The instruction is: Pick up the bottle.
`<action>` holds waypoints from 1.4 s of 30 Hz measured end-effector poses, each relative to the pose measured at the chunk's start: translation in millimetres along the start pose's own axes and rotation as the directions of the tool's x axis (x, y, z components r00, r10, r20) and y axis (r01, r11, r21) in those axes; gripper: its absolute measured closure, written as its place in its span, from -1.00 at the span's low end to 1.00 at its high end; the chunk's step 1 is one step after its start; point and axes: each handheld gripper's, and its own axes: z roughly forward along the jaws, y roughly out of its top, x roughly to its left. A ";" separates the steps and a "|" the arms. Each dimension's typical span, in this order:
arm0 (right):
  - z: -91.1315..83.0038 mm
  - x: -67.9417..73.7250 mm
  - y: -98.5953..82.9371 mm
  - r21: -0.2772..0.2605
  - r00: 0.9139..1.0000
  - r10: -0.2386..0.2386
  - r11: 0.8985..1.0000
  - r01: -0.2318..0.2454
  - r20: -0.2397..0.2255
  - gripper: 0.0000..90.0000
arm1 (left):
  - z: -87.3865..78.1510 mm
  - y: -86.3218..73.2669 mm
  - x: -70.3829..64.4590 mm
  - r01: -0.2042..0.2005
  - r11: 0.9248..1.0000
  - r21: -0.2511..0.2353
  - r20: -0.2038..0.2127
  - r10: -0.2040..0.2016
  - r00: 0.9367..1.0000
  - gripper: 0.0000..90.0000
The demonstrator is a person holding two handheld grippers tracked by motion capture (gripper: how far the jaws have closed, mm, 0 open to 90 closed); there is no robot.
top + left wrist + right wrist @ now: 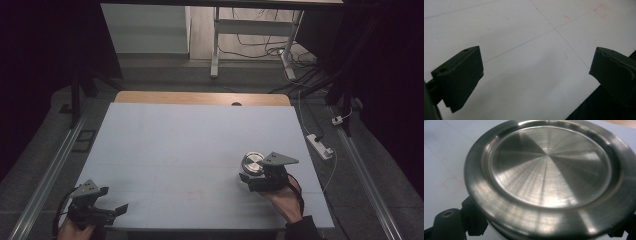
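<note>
We see the right gripper [251,176] with its jaws closed around a round steel container [252,163], right of centre on the white table [190,140]. The left gripper [112,209], jaws spread apart, holds nothing at the near-left corner.

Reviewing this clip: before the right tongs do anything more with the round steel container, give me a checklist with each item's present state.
1. Right tongs around the round brushed-steel lidded container: ok, a jaw shows on each side in the right gripper view.
2. Firm grip on it: cannot tell, contact is hidden under the rim.
3. Container upright on the white table sheet: ok.
4. Lid seated: ok, it looks flush.
5. Left tongs open, holding nothing, far from the container: ok.
</note>
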 end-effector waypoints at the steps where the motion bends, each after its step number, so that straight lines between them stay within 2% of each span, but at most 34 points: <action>1: 0.2 0.9 1.6 -0.003 1.000 -0.002 1.000 0.002 -0.004 -0.68 | 0.2 0.1 -0.3 -0.003 1.000 0.000 -0.005 0.003 1.000 -1.00; 9: 6.3 10.4 14.9 -0.014 0.999 -0.028 1.000 0.027 -0.039 -0.68 | 1.2 0.8 -1.8 -0.020 1.000 0.007 -0.014 0.020 1.000 -1.00; 21: 20.8 22.8 31.8 -0.027 0.995 -0.051 0.998 0.049 -0.082 -0.68 | 3.4 1.9 1.8 -0.028 0.999 0.026 0.066 0.027 0.997 -1.00; 29: 33.9 33.2 42.9 -0.029 0.991 -0.082 0.996 0.079 -0.105 -0.68 | 4.5 2.1 2.4 -0.039 0.999 0.033 0.090 0.036 0.995 -0.99; 36: 46.0 43.6 52.4 -0.035 0.986 -0.109 0.994 0.106 -0.130 -0.68 | 3.4 1.2 5.5 -0.020 1.000 0.021 0.115 0.017 0.993 -0.96; 42: 53.6 49.4 57.5 -0.037 0.982 -0.114 0.993 0.110 -0.148 -0.68 | 4.4 1.8 3.5 -0.048 0.998 0.030 0.130 0.044 0.990 -0.96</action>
